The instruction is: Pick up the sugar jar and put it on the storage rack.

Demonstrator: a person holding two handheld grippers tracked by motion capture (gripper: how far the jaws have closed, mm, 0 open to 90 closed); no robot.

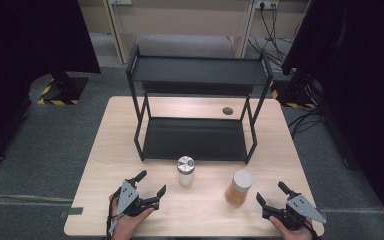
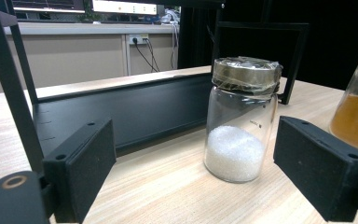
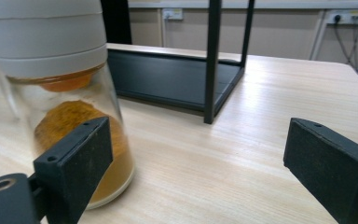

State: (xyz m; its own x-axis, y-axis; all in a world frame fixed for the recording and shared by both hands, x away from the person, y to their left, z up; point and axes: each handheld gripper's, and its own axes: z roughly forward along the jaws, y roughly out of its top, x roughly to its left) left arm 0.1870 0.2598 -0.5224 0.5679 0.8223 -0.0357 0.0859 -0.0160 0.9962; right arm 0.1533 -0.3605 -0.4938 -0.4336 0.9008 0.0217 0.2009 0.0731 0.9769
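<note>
Two handheld grippers are held low over the near edge of a light wood table (image 1: 105, 145). The left gripper (image 1: 150, 184) is seen at the bottom left of the high view, its jaws spread wide w/ nothing between them; the grey plate on top is angled toward the shelf. The right gripper (image 1: 271, 194) is seen at the bottom right, jaws likewise spread apart and empty.

Two jars are stood upright on the table betw. the grippers and in front of a black two-tier rack (image 1: 195, 70). A small clear jar (image 1: 185, 171) w/ a metal-looking lid is placed just in front of the rack's lower tray, nearer the left gripper. In the left gripper view the same clear jar (image 2: 242, 119) is seen ahead and betw. the jaw lines but well apart from both pads (image 2: 93, 163); white granules are held in its lower part, and the lid appears wrapped in film. No contact is made.

An amber jar (image 1: 239, 186) w/ a white cap is stood to the right of the clear jar, near the right gripper. In the right gripper view the amber jar (image 3: 60, 107) is seen close at the left, partly behind the left pad (image 3: 81, 161); orange-brown powder is seen inside. Whether pad and glass are touching cannot be told. The other pad is well off to the right, over bare wood.

A rack leg (image 3: 213, 60) is seen ahead of the right gripper.
</note>
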